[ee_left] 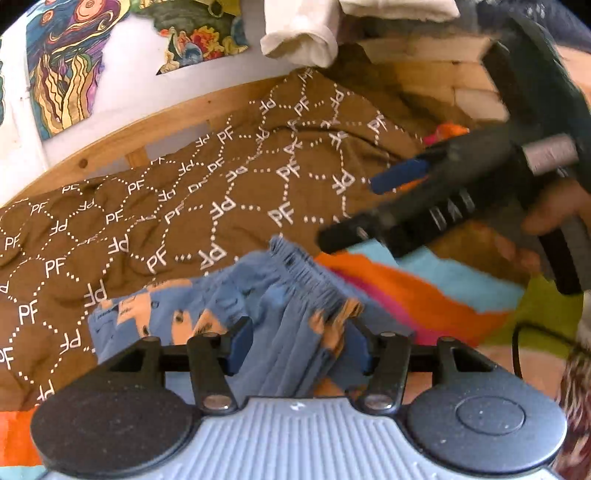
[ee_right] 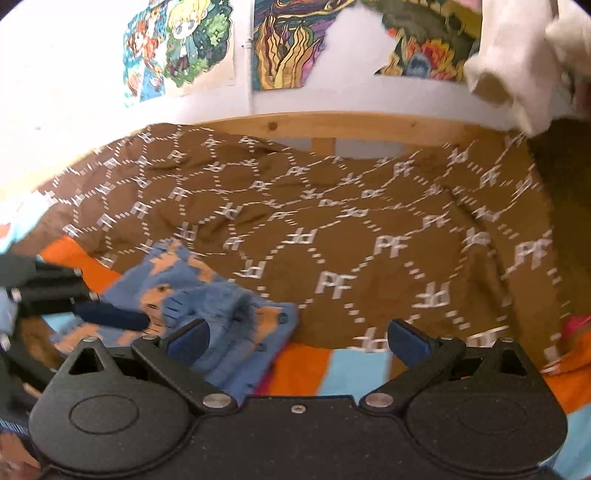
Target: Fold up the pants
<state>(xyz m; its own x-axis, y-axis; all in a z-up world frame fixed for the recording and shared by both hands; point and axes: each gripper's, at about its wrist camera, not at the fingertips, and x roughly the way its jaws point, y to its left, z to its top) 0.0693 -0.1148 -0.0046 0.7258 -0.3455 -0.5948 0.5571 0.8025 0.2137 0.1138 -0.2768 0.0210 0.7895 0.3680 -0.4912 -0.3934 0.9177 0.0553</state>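
Note:
The pants [ee_left: 280, 295] are small, blue with orange print and a gathered waistband. They lie bunched on the bed. My left gripper [ee_left: 299, 347] is shut on a fold of the pants near the waistband. My right gripper [ee_right: 299, 339] is open and empty, just right of the pants [ee_right: 207, 295]. In the left wrist view the right gripper [ee_left: 354, 210] hangs above and right of the pants. In the right wrist view the left gripper [ee_right: 144, 317] has a dark finger lying on the pants.
A brown blanket [ee_left: 184, 206] with white "PF" marks covers the bed behind the pants. A striped orange, blue and pink cover [ee_right: 332, 369] lies under them. A wooden bed rail [ee_right: 332, 125] and a wall with posters stand behind. White cloth [ee_left: 303, 33] hangs above.

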